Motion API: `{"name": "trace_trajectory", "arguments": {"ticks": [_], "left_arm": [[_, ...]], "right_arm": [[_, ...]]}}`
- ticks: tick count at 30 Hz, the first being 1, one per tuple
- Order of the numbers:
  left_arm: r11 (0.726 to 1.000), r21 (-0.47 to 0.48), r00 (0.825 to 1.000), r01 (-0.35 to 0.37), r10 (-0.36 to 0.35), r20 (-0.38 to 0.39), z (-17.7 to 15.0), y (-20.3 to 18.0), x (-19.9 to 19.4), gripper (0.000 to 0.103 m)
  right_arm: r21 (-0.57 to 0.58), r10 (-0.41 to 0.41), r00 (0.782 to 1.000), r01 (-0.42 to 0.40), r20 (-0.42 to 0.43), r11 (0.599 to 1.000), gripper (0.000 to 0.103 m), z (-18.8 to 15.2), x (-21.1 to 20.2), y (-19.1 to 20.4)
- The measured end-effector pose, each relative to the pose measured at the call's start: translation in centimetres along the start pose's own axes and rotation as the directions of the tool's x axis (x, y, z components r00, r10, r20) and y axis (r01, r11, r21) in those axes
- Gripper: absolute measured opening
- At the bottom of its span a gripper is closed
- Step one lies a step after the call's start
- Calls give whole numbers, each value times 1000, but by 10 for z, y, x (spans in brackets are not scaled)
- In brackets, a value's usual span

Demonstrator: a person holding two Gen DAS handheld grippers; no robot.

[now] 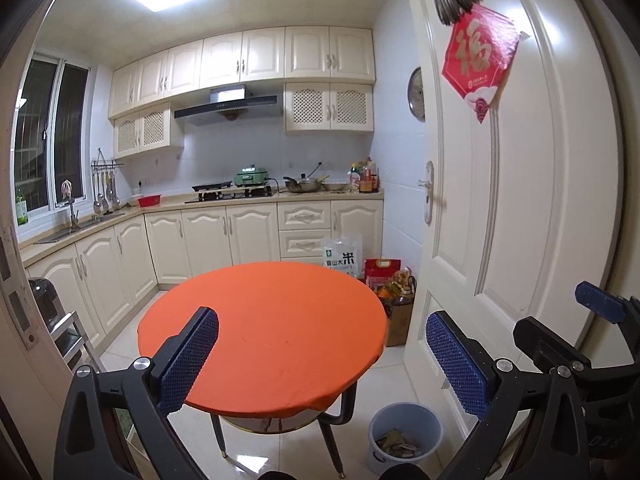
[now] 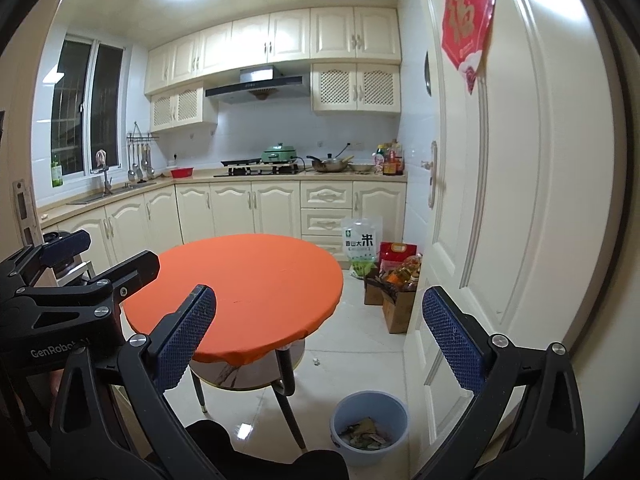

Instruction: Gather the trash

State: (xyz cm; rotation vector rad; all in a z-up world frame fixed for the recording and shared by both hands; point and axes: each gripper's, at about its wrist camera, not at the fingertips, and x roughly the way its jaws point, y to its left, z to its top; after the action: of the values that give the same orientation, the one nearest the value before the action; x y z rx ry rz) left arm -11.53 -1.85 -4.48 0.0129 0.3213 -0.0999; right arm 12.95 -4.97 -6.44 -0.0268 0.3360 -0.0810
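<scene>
Left gripper (image 1: 320, 364) and right gripper (image 2: 320, 340) both gaping, nothing held | blue bin (image 2: 370, 426) near right on floor, trash inside | orange table (image 2: 240, 276) beyond | tiny white scrap (image 2: 317, 361) on tiles: approach low, pinch gently.

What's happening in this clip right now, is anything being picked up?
Nothing is held. A person stands at the kitchen doorway with the left gripper and right gripper both open and empty, facing the round orange table. Its top shows no obvious trash. The blue bin on the floor by the white door already holds some scraps. A small white bit lies on the tiles behind it.
</scene>
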Motion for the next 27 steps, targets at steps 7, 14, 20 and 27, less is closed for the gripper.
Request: {"name": "trace_trajectory", "arguments": {"ticks": [7, 14, 20, 27], "left_arm": [[1000, -3, 1000, -4, 4, 12, 2, 7, 1, 102], [1000, -7, 1000, -4, 4, 13, -4, 11, 2, 102], [1000, -6, 1000, -5, 5, 9, -7, 16, 5, 102], [1000, -3, 1000, -3, 3, 11, -7, 22, 5, 102]], "right_arm": [[1, -1, 1000, 1, 6, 1000, 103, 1, -1, 1], [4, 4, 1000, -4, 5, 1000, 103, 3, 0, 1], [8, 8, 1000, -8, -3, 1000, 103, 4, 3, 0], [9, 9, 1000, -9, -5, 1000, 103, 3, 4, 2]]}}
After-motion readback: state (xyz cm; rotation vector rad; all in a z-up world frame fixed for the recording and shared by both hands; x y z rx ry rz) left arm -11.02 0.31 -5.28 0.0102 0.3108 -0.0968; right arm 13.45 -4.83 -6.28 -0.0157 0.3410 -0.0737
